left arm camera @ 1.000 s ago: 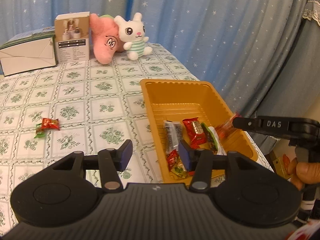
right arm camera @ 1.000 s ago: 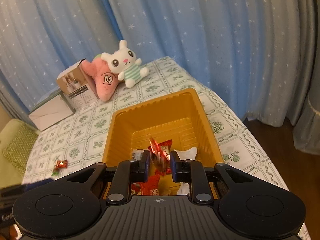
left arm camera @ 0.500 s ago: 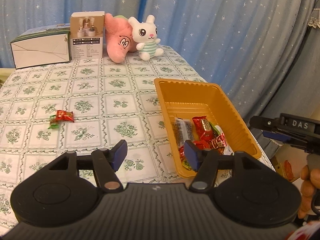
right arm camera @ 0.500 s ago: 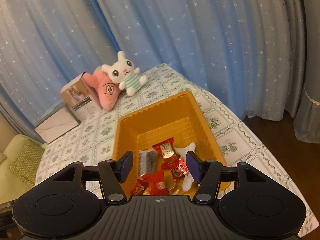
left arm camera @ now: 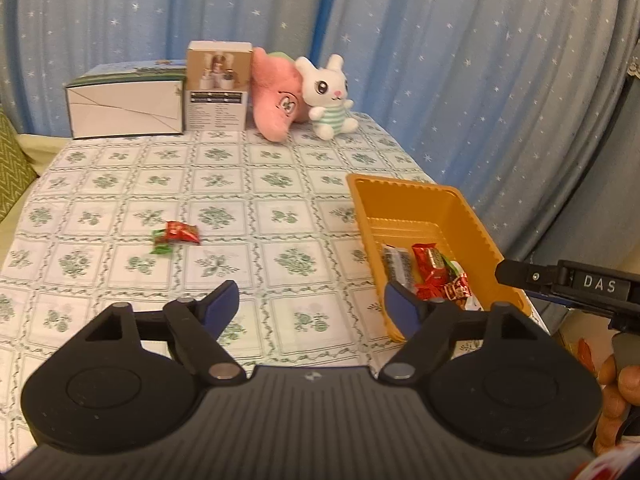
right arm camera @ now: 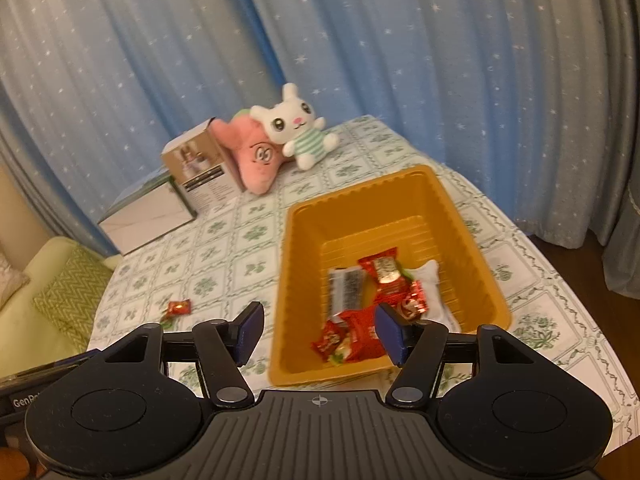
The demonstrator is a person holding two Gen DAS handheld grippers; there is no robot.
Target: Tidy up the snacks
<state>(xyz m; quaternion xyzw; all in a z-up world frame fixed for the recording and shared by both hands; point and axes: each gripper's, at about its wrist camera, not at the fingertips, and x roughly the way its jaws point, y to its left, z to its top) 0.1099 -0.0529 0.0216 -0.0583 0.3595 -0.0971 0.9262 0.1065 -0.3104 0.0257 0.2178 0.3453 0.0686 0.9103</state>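
1. Left gripper: jaws wide, empty, above the worktop.
2. Right gripper: jaws wide, empty, above the near end of the orange tray.
3. Wrapped snacks: several lie in the tray, judged sorted.
4. Red candy: alone on the worktop, well apart from the tray; judged the last item left.

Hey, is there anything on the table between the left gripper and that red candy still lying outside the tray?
Nothing visible. The left hand-held gripper is open, and only bare tablecloth lies between it and the red candy. The orange tray sits off to the right.
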